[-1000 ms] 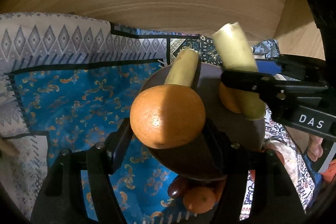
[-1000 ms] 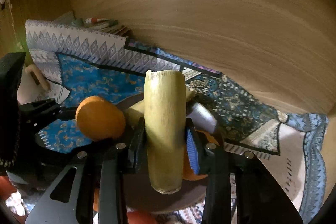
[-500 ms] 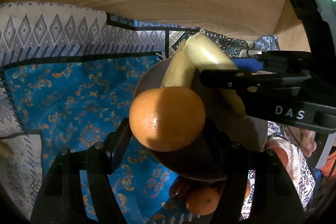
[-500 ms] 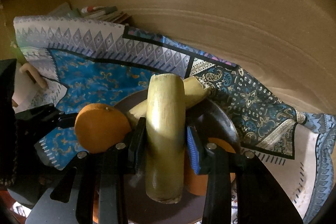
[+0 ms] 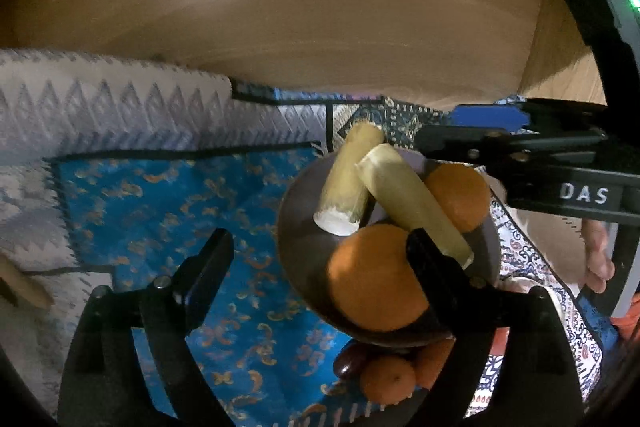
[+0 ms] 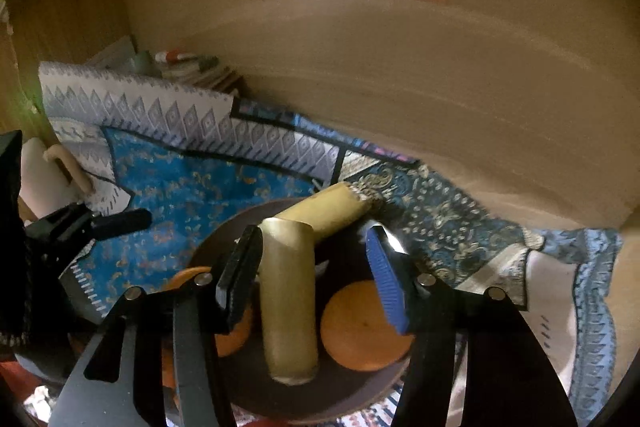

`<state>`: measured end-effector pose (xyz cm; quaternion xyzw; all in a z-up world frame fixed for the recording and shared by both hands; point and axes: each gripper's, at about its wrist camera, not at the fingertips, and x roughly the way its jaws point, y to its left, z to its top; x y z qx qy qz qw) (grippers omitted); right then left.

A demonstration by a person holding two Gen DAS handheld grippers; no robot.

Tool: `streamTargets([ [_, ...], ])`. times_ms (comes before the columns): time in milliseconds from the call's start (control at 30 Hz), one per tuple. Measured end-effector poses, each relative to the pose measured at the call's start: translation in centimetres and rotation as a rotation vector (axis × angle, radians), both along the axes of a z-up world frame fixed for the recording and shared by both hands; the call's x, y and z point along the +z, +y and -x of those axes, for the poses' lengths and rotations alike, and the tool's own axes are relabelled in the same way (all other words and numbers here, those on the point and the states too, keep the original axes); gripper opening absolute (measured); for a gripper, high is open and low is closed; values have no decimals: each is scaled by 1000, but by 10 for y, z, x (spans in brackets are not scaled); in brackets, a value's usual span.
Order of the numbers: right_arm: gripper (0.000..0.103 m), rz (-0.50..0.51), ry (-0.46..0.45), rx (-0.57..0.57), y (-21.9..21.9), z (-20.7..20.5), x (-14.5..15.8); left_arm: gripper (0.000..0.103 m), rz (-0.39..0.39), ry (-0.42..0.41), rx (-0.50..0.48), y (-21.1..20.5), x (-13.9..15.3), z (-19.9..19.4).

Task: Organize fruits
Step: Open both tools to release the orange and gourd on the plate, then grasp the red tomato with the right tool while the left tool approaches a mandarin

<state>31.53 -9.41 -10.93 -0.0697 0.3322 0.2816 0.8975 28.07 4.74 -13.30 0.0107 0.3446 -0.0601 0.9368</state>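
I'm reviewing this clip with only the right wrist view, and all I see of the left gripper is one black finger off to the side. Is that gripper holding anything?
Observer: No. In the left wrist view, the left gripper has its jaws wide open and grips nothing. A large orange sits on the dark plate beside the gripper's right finger.
Operator: Is any fruit off the plate? My own gripper blocks the plate's near edge.
Observer: Yes. A small orange and a dark reddish fruit lie just past the plate's near rim, low in the left view.
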Motion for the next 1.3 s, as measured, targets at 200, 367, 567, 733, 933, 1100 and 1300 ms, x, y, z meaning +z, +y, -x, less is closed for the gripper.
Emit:
streamTargets([
  [200,55,-28,-44,-21,-15,28,8,89,-4,-55,11,3,20,25],
  [367,55,-38,-79,-34,-24,56,12,89,-1,-60,5,4,27,43],
  [567,59,-55,-78,-43,-34,78,6,89,-8,-37,2,2,22,67],
  [733,59,-58,-33,-51,-41,91,-13,89,-18,2,-2,-1,8,81],
  [933,59,-59,65,-39,-45,96,-39,89,-5,63,4,-5,-12,89],
  [1100,59,-36,97,-23,-42,100,-54,83,18,106,7,-5,-28,91],
  [1300,59,-32,135,8,-35,97,-66,62,32,152,-19,-9,-39,87],
])
